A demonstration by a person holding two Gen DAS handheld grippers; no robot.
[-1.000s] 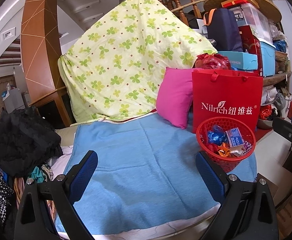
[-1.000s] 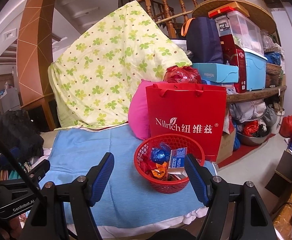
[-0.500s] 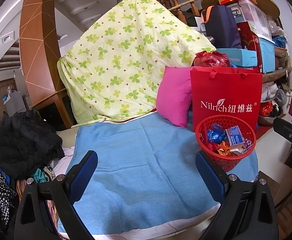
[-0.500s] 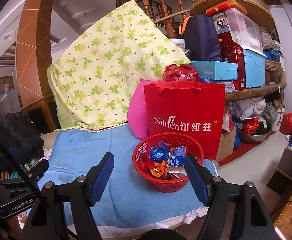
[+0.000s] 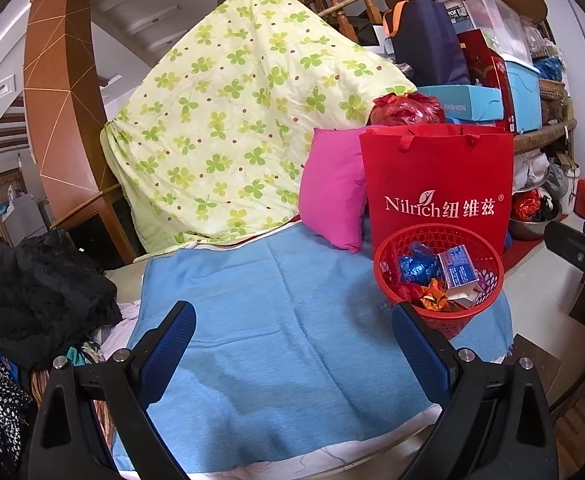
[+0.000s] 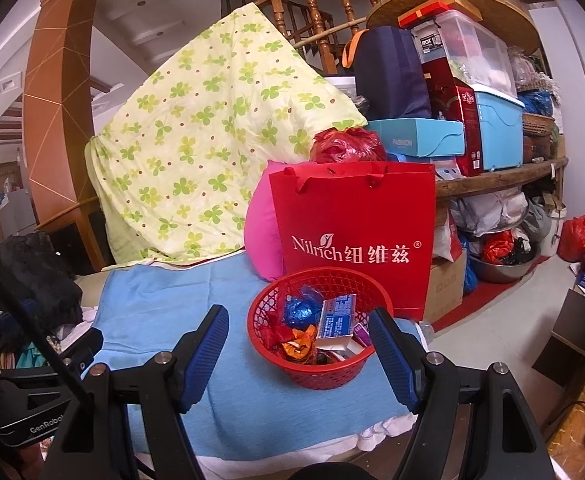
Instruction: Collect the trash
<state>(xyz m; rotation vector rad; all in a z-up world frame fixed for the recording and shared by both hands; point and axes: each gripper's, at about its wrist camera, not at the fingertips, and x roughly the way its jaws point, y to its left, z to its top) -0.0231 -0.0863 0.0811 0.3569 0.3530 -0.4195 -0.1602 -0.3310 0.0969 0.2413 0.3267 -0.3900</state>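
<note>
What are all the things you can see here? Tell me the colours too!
basket: one, red, on the blue blanket, in front of the bag
trash: several pieces, blue, orange and red wrappers plus a blue-white box, inside the basket
bag: one, red with white lettering, upright behind the basket
pillow: one, pink, left of the bag
blanket: one, light blue, spread flat
quilt: one, yellow-green with clover print, draped behind
storage boxes: several, blue, red and clear, on the shelf at right
left gripper: one, black with blue pads, open
right gripper: one, same colours, open
</note>
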